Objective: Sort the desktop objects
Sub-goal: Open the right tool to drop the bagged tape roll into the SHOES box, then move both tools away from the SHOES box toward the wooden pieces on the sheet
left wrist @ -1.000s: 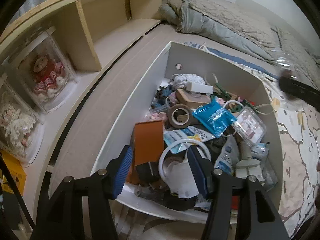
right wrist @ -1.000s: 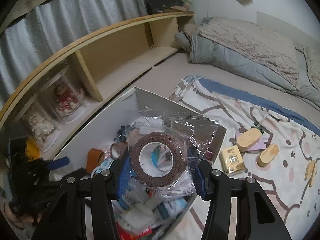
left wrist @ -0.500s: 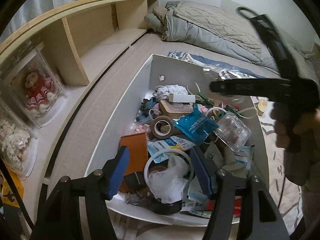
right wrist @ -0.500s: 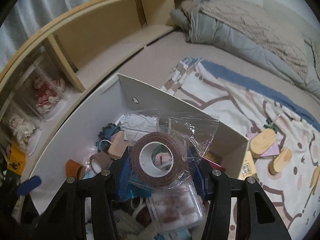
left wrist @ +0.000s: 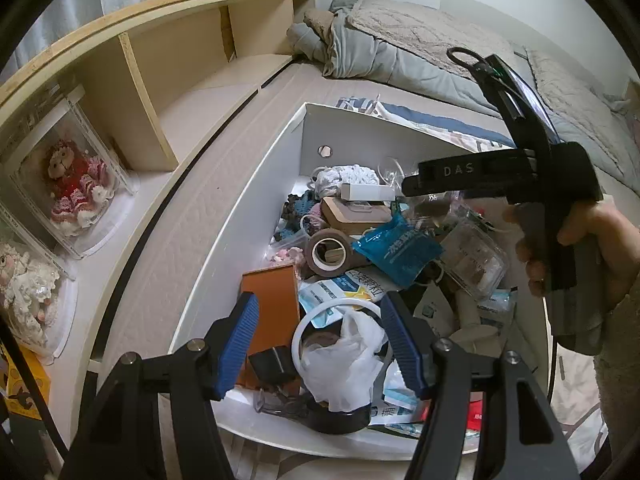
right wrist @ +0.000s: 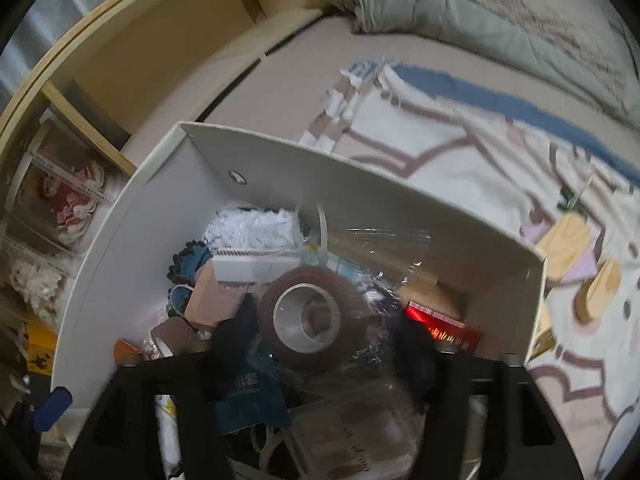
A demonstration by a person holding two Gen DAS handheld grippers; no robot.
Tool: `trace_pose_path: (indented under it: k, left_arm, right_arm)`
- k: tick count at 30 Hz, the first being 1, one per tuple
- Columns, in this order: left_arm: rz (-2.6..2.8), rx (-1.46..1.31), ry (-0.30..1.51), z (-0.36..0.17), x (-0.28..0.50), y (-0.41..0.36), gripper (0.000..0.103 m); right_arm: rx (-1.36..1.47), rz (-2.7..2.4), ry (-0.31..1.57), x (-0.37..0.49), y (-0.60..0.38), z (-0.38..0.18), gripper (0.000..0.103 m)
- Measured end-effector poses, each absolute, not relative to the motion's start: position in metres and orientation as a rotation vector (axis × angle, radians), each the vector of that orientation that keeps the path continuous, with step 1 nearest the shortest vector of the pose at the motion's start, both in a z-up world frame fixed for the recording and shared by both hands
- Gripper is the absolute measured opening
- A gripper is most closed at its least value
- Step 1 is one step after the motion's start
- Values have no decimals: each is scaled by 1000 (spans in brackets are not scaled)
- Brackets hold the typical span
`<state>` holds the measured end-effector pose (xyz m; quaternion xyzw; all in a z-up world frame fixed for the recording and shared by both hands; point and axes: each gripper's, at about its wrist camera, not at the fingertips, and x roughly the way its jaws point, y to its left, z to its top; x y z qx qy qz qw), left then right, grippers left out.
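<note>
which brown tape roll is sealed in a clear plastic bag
The brown tape roll between the opening right gripper jaws, wrapped in crinkled clear film. The other brown tape roll, beside the blue foil packet in the white box, lies bare.

Soft, even indoor light; shadows faint. Left wrist view sharp, fisheye bending the shelf (left wrist: 168, 80) near the rim. Right wrist view motion-blurred throughout, glare on the plastic bag (right wrist: 384, 240) ahead of the fingers.

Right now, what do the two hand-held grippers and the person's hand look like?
The left hand-held gripper has a black frame with silver screws and blue ribbed finger pads. The right hand-held gripper is black, lettered "DAS", with a looped black cable on top. A thick beige sleeve covers the right wrist.
</note>
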<state>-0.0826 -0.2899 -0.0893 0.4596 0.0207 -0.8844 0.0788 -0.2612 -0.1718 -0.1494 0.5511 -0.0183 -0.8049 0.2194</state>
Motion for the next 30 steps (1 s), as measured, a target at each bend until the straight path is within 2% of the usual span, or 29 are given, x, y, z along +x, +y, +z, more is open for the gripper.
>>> trace_pose_path:
  k: [2,17,18,21,23,27,30]
  left_arm:
    - [-2647,1376,61,-89,-82,-289,63]
    - [-2654,1354,45,-86,-86,-283,64]
    - [-2655,1347,39,-85,-86,-282,66]
    - [-2662,1304,40,-82,-85,-280,85]
    - [-2668,1284,60,-79,-85,-280,90]
    - [-2670,1255,98,-75,-86,-282,95]
    - [-2694,1249,125,-72,-85,-281,96]
  right_arm:
    - [1509,-2240,-69,-260,-168,-149,100]
    - [1238,-2292,23,-235,-155,-112,103]
    - [1216,-2296,37,-231,-154,-110,103]
    - [1171,-2294,50,-222,-149,-105,103]
    - [1150,-2292,49,-217,-144,-103,103]
    - [1122,-2291,44,-208,-134,-97,103]
    - [1105,-2297,48,-202,-126,-93,103]
